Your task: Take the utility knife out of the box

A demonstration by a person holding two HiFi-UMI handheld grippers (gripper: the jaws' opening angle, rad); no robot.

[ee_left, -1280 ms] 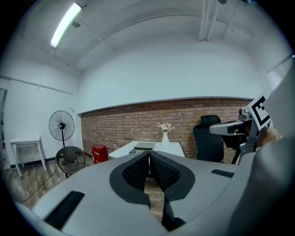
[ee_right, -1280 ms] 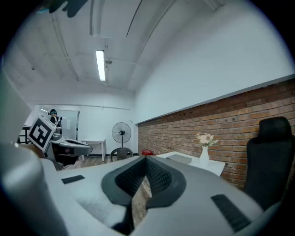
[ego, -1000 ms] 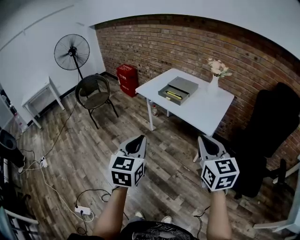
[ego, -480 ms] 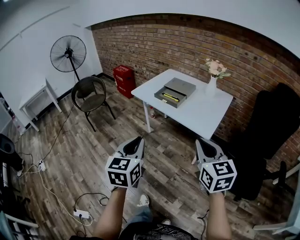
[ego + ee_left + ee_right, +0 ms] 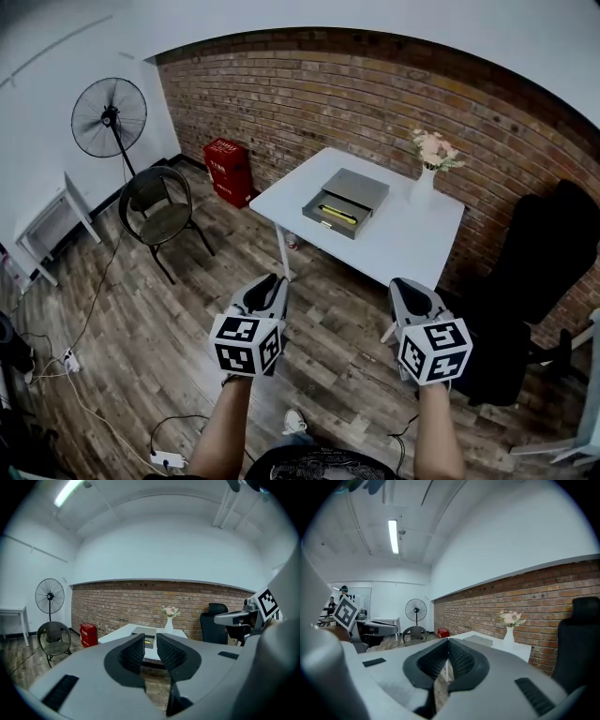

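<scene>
- We're in the approach step: both grippers are out in front of us over the wooden floor (image 5: 141, 319), well apart from the white counter (image 5: 403, 248).
- The box (image 5: 361, 187) sits mid-counter. The yellow utility knife (image 5: 338, 214) lies in its open front part, untouched.
- The left gripper (image 5: 270, 284) has its jaws just opening, a narrow gap with nothing in it. The right gripper (image 5: 409, 287) has its jaws together and is empty too.
- Next, we reckon, we close the distance to the counter's near edge, open one gripper wider and come down along the knife's length. The other could steady the box.
- There's plenty of open floor straight ahead. The black office chair (image 5: 539, 262) crowds the right side, so the right arm has less swing there.
- The vase (image 5: 424, 183) stands near the box's right and looks tippy. We'd reach in from the front-left.
- The knife sits low behind the box's walls, so we'd judge the jaws need to drop in from above rather than slide in flat.
</scene>
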